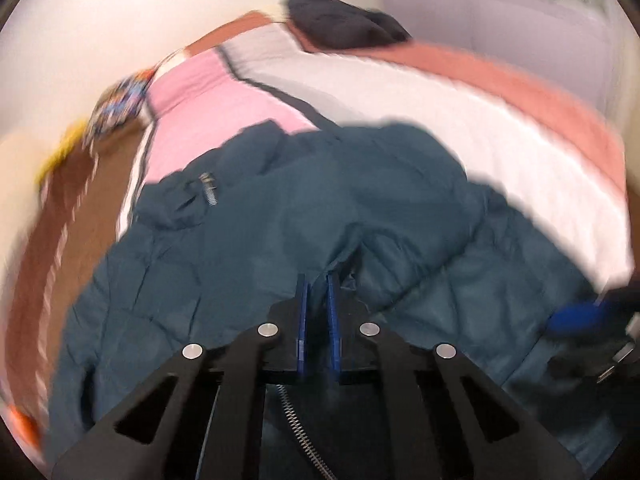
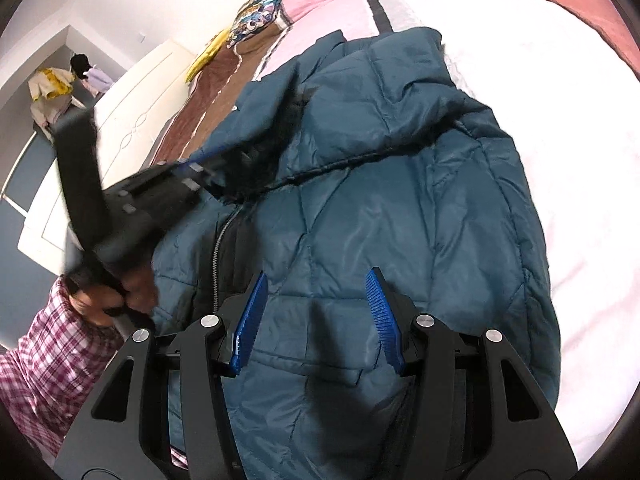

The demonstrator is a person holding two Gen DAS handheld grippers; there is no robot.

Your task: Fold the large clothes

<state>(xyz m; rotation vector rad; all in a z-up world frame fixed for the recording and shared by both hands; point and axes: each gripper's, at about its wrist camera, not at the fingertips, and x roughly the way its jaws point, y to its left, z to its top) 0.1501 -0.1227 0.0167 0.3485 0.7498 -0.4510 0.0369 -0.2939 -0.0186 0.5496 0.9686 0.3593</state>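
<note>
While left gripper [image 1: 319, 300] pinches the jacket [image 1: 280, 208], right gripper [image 2: 318, 316] hovers, jaws spread.

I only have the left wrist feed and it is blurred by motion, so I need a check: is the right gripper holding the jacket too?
Observer: No. The right gripper is open and hangs above the teal jacket, over a flap pocket.
Operator: My left gripper looks pinched on fabric. Can you confirm from the other side?
Observer: The left gripper is shut on a fold of the jacket; in the right view it is a blur near the zipper.
Operator: Is the zipper done up?
Observer: No, it is open there, with dark lining showing beside it.
</note>
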